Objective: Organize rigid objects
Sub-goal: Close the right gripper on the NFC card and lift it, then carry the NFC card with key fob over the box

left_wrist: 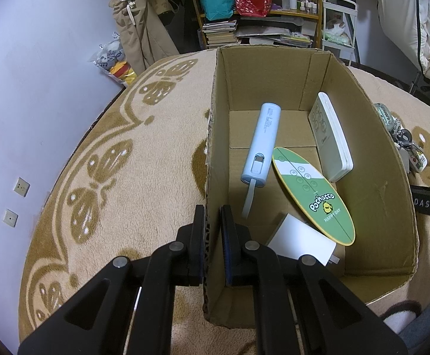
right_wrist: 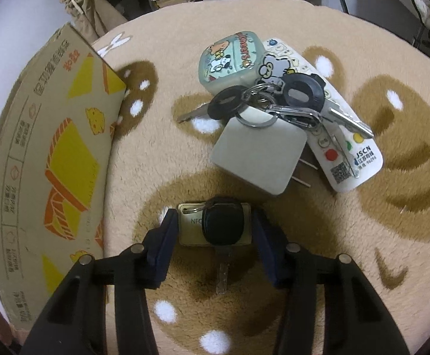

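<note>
My left gripper is shut on the left wall of an open cardboard box. Inside the box lie a light blue power bank, a white remote, a green oval Pochacco remote and a white charger. My right gripper points down at the rug beside the box. Its open jaws straddle a gold NFC card with a black-headed key lying on it. The pads stand close to the card's side edges.
Just beyond the card sits a pile: a white plug charger, a bunch of keys, a cartoon case and a stickered white remote. Everything rests on a beige patterned rug. Shelves with books and bags stand behind.
</note>
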Available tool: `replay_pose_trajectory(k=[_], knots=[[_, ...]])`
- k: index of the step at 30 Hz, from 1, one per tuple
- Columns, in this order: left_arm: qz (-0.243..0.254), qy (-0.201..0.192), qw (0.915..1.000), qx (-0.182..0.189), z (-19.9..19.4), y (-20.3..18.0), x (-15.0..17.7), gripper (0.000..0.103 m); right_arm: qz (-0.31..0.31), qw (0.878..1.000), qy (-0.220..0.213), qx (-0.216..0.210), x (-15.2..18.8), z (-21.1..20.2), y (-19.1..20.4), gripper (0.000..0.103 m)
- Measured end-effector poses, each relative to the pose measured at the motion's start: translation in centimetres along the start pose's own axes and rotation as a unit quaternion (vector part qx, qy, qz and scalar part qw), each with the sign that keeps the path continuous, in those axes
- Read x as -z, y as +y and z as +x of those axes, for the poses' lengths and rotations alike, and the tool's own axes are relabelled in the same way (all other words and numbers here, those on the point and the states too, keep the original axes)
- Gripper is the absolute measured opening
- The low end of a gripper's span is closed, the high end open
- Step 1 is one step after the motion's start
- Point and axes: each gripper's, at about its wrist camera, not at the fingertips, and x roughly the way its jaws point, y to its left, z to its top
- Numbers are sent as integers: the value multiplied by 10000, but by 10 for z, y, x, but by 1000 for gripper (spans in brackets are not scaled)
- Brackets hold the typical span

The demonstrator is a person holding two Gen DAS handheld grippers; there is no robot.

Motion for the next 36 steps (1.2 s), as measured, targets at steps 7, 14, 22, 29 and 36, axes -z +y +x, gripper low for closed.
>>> replay_pose_trajectory(k=[7,14,22,29,36], knots=[[0,-3,10000,-10,1,0,0,10,-53,9999,-65,76,4,0,3,54],[32,-4,10000,-89,2,-1,-1,10,-138,9997,-94,156,4,-4,10,53],[8,-8,10000,-71,2,-1,0,10,-357,9985,-147,393,5,-5,24,53],[25,-20,10000,-89,3,0,0,10,-230,9993,-173,221,2,-14,22,53],[56,-36,9999,-98,2,-2,1,10,-306,9980,-543,-60,-8,-46,32,53]])
